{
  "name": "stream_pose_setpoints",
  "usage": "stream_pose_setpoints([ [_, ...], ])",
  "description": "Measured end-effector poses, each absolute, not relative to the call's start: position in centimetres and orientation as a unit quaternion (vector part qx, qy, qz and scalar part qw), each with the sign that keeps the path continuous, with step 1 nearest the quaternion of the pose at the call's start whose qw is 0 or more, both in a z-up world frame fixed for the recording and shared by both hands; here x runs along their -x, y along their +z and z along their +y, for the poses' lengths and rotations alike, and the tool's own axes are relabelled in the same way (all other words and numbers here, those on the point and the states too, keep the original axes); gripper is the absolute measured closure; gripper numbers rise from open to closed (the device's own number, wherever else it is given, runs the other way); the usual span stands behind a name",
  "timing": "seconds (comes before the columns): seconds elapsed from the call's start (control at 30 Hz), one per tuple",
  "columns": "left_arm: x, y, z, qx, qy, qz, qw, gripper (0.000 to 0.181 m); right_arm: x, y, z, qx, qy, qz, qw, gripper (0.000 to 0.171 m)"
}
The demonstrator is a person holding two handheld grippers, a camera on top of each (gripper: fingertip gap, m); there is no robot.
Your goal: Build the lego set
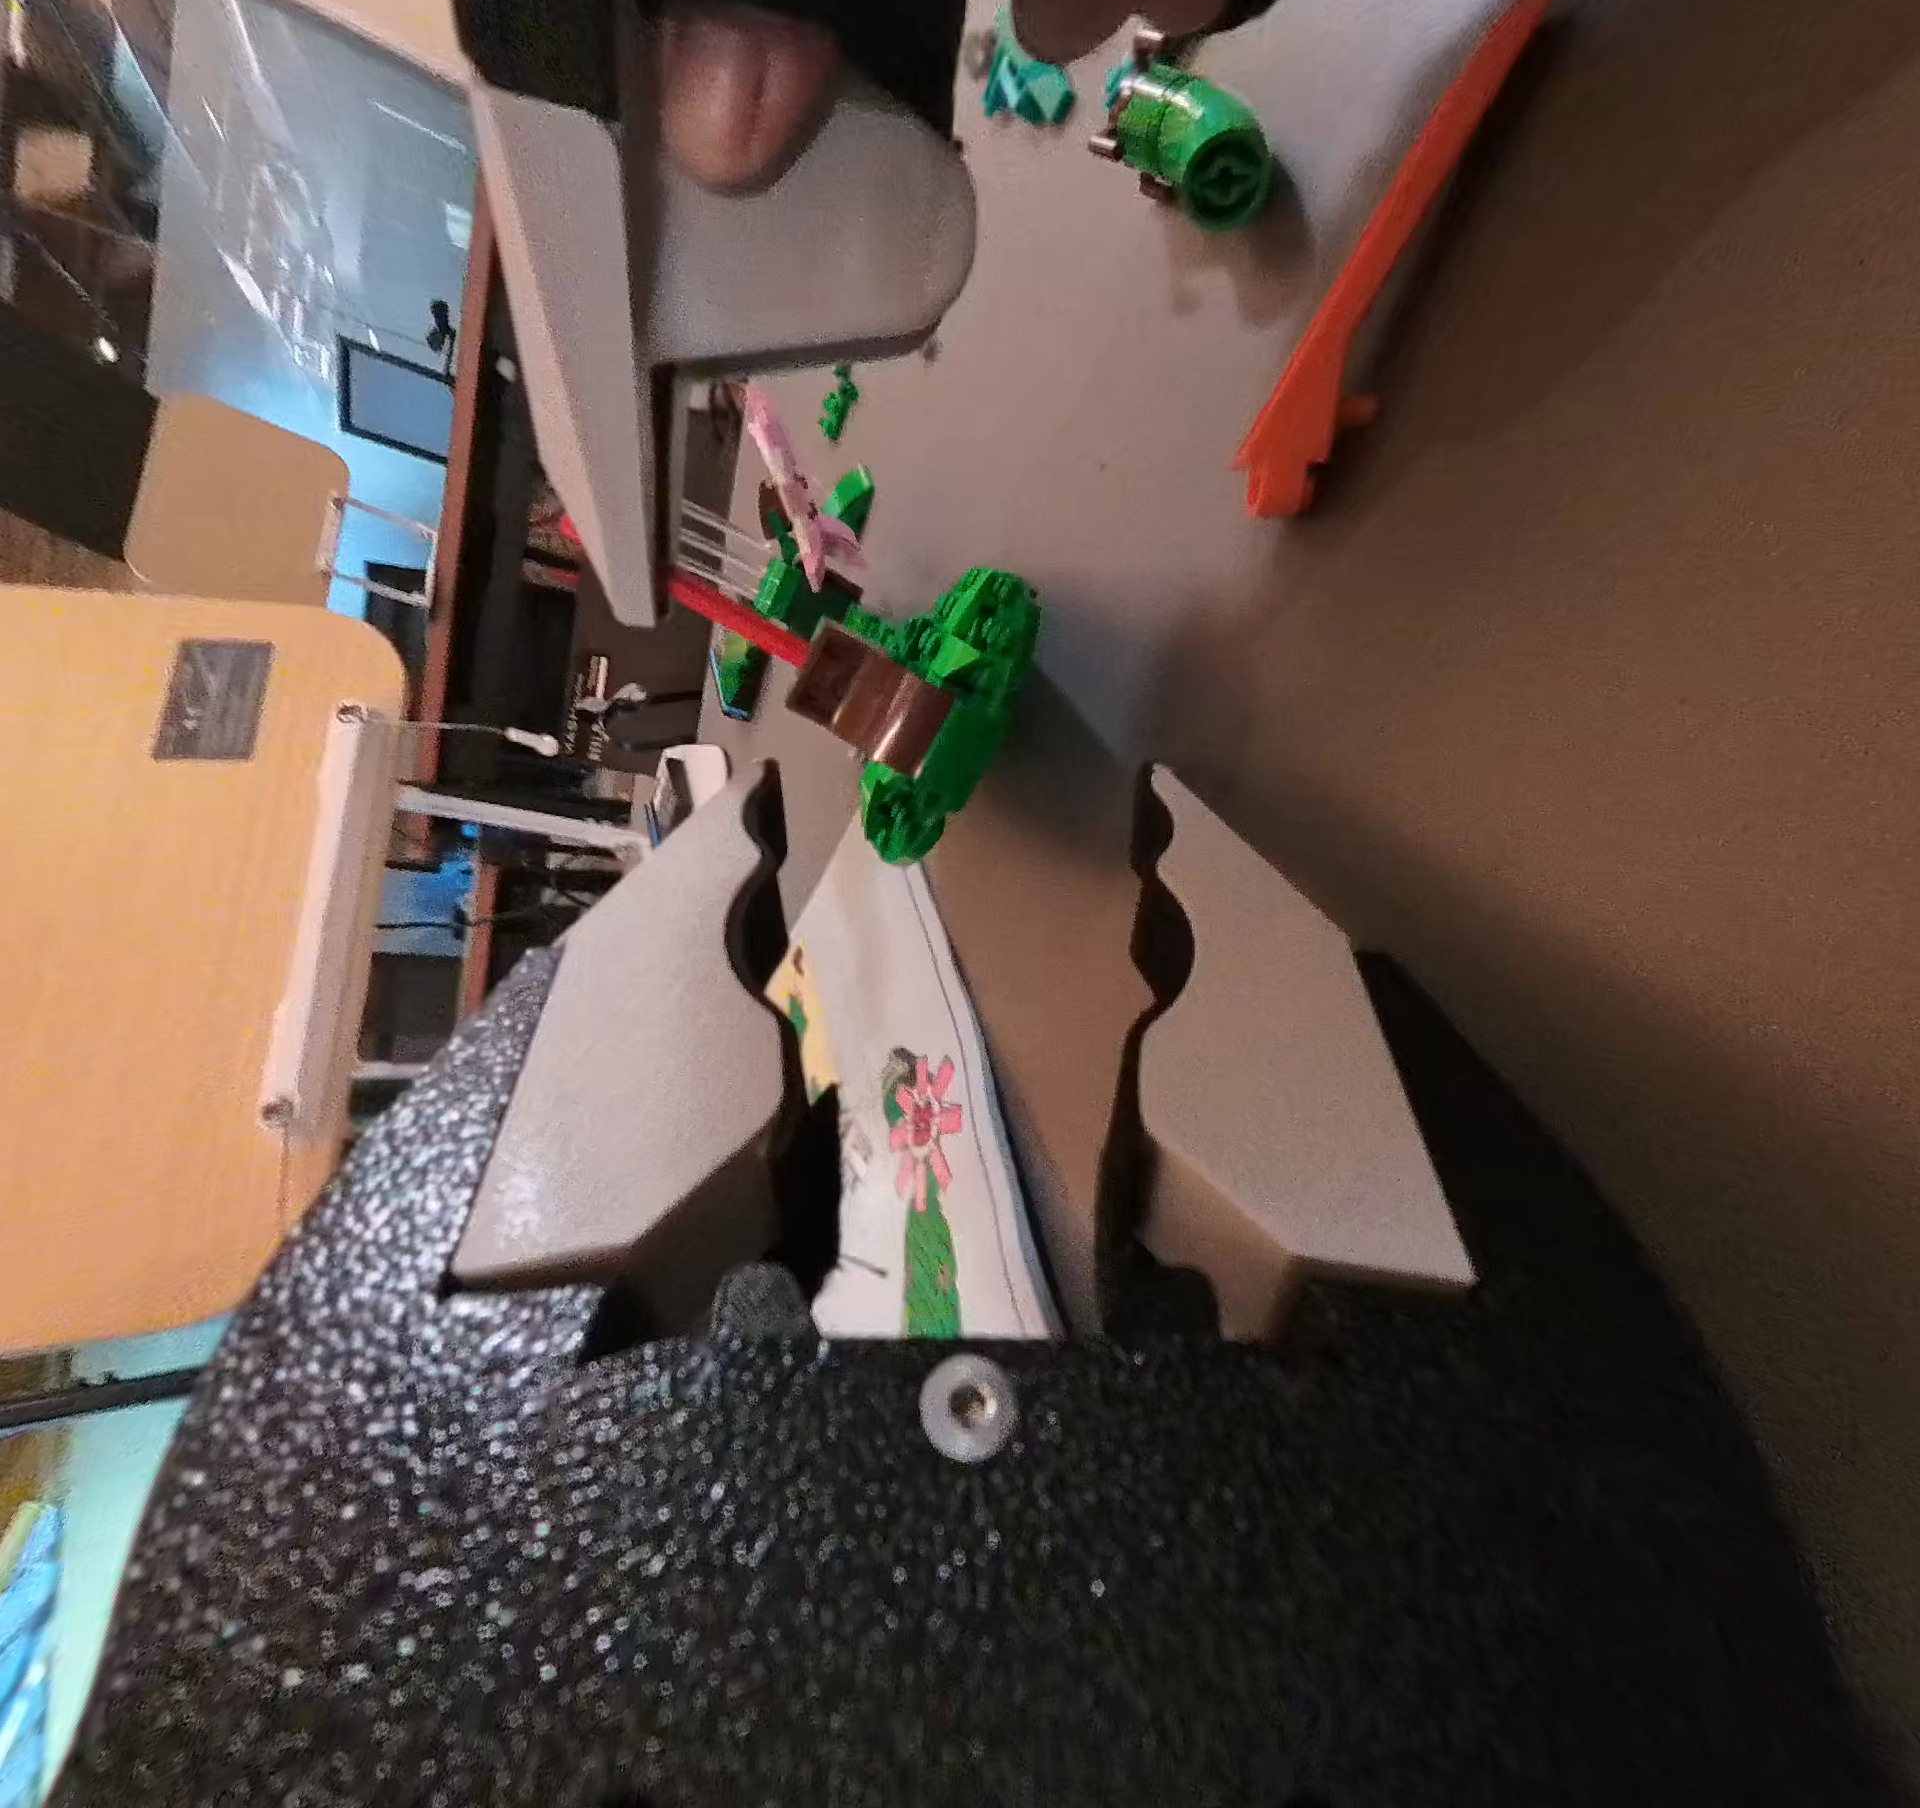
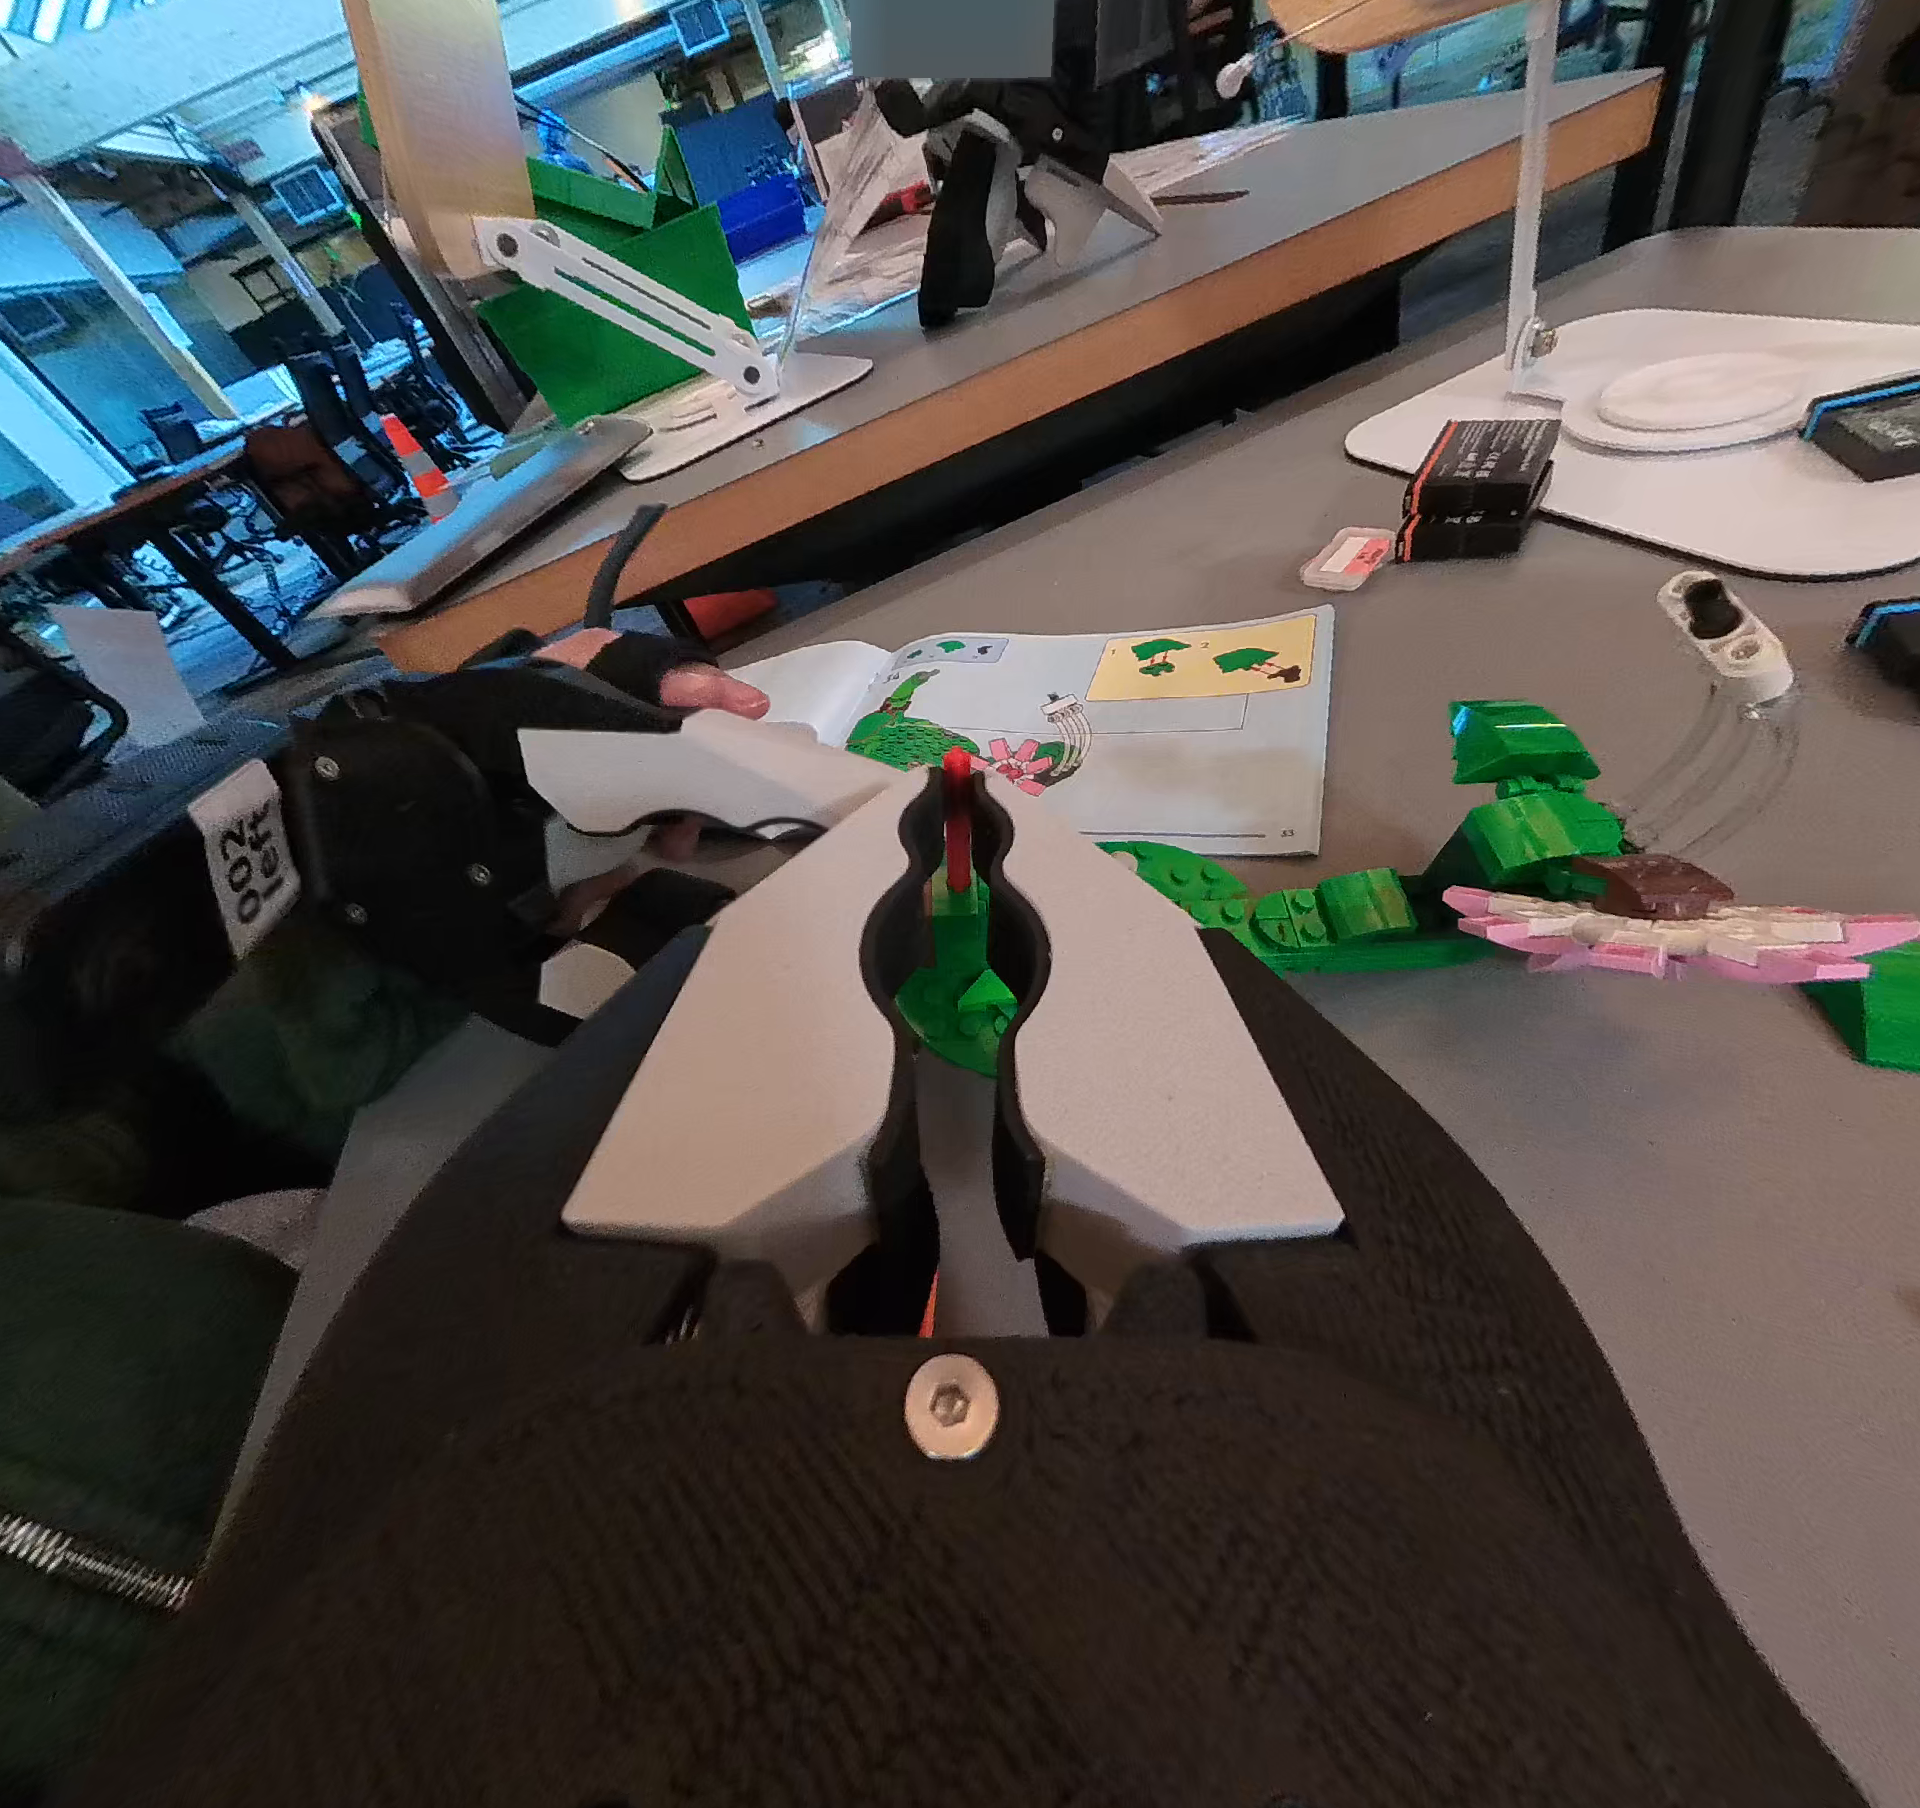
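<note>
My right gripper [image 2: 956, 787] is shut on a red axle [image 2: 956, 818] that stands up out of a green lego leaf assembly [image 2: 961, 1010] on the grey table. In the left wrist view the same gripper [image 1: 665, 605] holds the axle [image 1: 727, 615] where it runs into the green assembly [image 1: 945, 709], which carries a brown curved piece [image 1: 873, 698]. My left gripper [image 1: 961, 797] is open and empty, its tips just short of that assembly. A green stem with a pink flower [image 2: 1662, 927] lies to the right. The open instruction booklet [image 2: 1143, 719] lies behind.
An orange brick separator [image 1: 1382, 252], a green cylinder piece [image 1: 1195, 148] and a small teal piece [image 1: 1023, 85] lie on the table [image 1: 1455, 823]. Black boxes [image 2: 1475, 480], a white lamp base [image 2: 1662, 470] and a white connector [image 2: 1720, 631] sit at the back right.
</note>
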State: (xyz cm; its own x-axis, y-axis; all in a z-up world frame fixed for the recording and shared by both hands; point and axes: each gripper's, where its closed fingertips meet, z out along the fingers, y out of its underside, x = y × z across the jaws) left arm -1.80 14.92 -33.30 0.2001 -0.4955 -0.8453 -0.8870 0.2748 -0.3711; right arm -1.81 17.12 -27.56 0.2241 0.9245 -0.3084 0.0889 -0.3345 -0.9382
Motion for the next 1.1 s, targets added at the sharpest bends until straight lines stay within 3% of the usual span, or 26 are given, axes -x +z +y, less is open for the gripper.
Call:
stream_pose_setpoints([
  [0.03, 1.6, -33.1, 15.0, 0.560, 0.193, 0.609, 0.527, 0.117, 1.7, -27.5, 17.1, 0.655, 0.492, -0.385, 0.425, 0.169],
  [0.2, 0.6, -32.1, 15.0, 0.504, 0.204, 0.630, 0.555, 0.121, 1.5, -27.5, 17.0, 0.654, 0.509, -0.384, 0.408, 0.168],
  [0.37, 0.2, -32.3, 14.9, 0.467, 0.221, 0.651, 0.556, 0.145, 1.4, -27.8, 16.7, 0.654, 0.517, -0.390, 0.391, 0.168],
  [0.6, 0.1, -32.5, 14.8, 0.456, 0.229, 0.658, 0.554, 0.138, 1.2, -27.6, 16.7, 0.652, 0.527, -0.387, 0.383, 0.169],
  [0.73, 0.0, -32.3, 14.8, 0.451, 0.236, 0.657, 0.556, 0.146, 1.2, -27.8, 16.6, 0.652, 0.529, -0.390, 0.378, 0.168],
  [1.1, 0.0, -32.4, 14.6, 0.451, 0.241, 0.649, 0.564, 0.147, 1.2, -27.7, 16.4, 0.651, 0.520, -0.400, 0.382, 0.168],
])
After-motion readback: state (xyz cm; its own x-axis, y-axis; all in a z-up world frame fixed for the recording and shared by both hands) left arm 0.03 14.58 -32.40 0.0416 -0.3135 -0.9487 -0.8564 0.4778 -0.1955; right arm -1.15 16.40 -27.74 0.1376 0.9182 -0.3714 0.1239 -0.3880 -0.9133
